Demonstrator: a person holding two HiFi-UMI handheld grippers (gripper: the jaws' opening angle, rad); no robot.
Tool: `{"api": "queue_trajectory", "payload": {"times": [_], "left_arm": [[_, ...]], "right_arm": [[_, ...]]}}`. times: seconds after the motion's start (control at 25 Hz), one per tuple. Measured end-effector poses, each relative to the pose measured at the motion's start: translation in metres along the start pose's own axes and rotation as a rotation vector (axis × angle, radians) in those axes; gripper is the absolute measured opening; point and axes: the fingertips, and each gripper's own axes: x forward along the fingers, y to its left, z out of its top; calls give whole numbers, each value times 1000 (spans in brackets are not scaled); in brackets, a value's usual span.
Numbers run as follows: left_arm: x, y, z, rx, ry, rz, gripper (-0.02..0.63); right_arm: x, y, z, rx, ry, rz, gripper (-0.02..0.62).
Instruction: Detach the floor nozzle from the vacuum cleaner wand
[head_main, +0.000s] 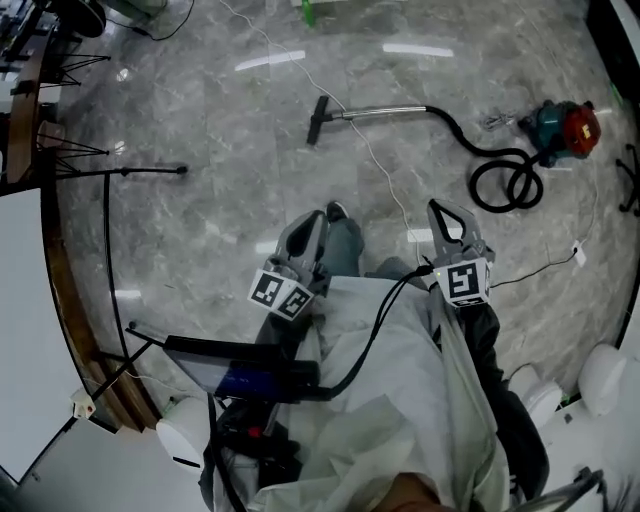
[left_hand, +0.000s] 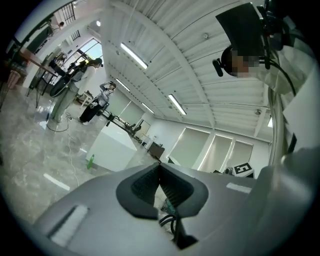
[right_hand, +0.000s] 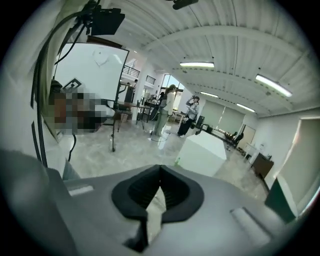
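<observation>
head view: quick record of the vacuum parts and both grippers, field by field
vacuum body: red and teal, on the grey floor
hose: black, looped, runs from vacuum body to wand
wand: metal, lying flat
floor nozzle: black, attached at the wand's end
left gripper: shut, empty, well short of the nozzle
right gripper: shut, empty

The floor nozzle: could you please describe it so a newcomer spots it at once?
On the marble floor lies a red and teal vacuum cleaner. Its black hose leads to a chrome wand; the floor nozzle is the black crossbar at its left end.
</observation>
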Motion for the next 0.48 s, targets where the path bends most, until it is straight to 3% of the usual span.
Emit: {"api": "queue_trajectory", "payload": {"times": [0.12, 0.28, 0.36, 0.48], "left_arm": [[27, 28, 30, 22, -3, -17, -9], [51, 65, 32, 2, 25, 12, -9], [70, 86, 19, -25, 56, 25, -9], [104, 133, -21, -70, 106, 79, -9]], "right_arm": [[31, -40, 17, -48, 5, -65, 0], [79, -83, 6, 34, 8, -77, 0], [115, -100, -15, 67, 33, -25, 0], [187, -105, -64, 71, 97, 122, 0]]}}
